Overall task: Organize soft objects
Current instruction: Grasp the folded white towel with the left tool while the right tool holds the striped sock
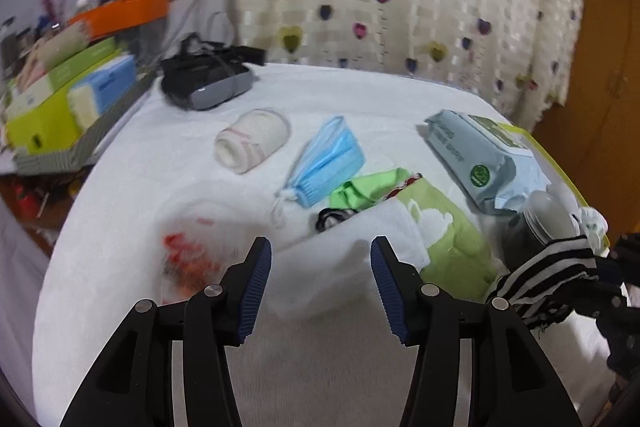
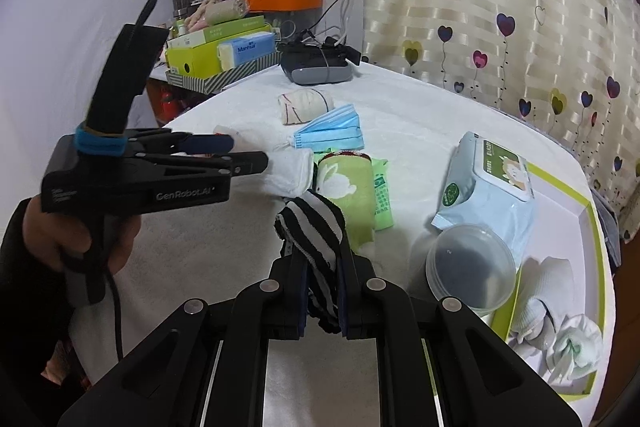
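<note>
Between the jaws of the right gripper [image 2: 322, 301] hangs a black-and-white striped sock [image 2: 316, 231]. The jaws are squeezed nearly together on it, and the sock flops over the top. It looks soft, light and floppy, so it will bend and swing. Pinching it in the middle of the bunch, as now, seems a good way to keep it from slipping out.

Beside it, the left gripper [image 1: 320, 283] has its jaws wide apart with nothing in them. They hover just over a folded white cloth [image 1: 360, 239]. That cloth looks thick and squashy, so I think its folded edge is the best place to grab.

Farther out on the white bed cover [image 1: 168, 155] lie a green bunny towel [image 2: 344, 187], a blue face mask [image 1: 328, 159], a rolled white sock [image 1: 252, 139] and a pack of wet wipes [image 2: 488, 183]. A clear plastic tub [image 2: 472, 267] sits next to a green-edged tray [image 2: 596, 235] with white socks [image 2: 560, 331] in it.

The tray sits close to the bed's right edge, so things could slide off there. The tub stands in the way of it. The near part of the bed is bare, with room to move.
</note>
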{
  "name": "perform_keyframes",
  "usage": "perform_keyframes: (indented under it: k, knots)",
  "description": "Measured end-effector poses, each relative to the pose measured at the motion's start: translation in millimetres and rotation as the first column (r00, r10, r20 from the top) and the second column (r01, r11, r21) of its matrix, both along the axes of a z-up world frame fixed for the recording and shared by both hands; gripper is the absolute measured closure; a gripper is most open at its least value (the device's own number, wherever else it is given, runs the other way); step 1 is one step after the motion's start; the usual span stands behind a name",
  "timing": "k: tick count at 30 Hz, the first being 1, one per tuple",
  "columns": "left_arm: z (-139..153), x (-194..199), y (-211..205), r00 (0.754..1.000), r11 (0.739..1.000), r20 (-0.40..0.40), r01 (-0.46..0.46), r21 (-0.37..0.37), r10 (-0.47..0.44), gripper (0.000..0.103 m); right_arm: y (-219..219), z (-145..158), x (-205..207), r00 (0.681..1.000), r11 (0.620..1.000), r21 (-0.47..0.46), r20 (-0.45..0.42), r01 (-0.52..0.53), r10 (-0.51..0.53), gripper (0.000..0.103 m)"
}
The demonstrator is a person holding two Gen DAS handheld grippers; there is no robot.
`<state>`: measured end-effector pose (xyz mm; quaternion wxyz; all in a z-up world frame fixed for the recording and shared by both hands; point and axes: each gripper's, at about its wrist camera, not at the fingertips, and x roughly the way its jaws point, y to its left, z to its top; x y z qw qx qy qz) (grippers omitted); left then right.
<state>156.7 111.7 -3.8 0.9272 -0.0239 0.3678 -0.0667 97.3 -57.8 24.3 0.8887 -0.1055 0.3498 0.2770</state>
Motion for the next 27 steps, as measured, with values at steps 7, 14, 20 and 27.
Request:
perform_keyframes:
  k: [7,14,20,27]
  knots:
    - [-15.2,11.3,-8.8,0.994,0.997,-0.077,0.074,-0.008,-0.074,0.050,-6.4,0.8,3.1,1.000,1.000,0.023,-0.001,0.007,-0.007,0.091]
    - [-13.7,-1.2,-24.4,0.990,0.988,-0.058,0.133,0.079,-0.128,0.045,-10.1,-0.4,2.6,1.000,0.999,0.035,-0.010,0.008,-0.008,0.091]
    - [-24.0,10.4,-26.7,0.987,0.979,-0.074,0.155,0.134,-0.146,0.043,-11.4,0.5,2.1,1.000,0.999,0.039,-0.004,0.002,-0.002,0.091]
    - [-24.1,8.8,-24.2,0.988,0.978,-0.068,0.144,0.148,-0.135,0.051,-11.2,0.9,2.2,1.000,0.999,0.037,-0.005,0.003,-0.003,0.091]
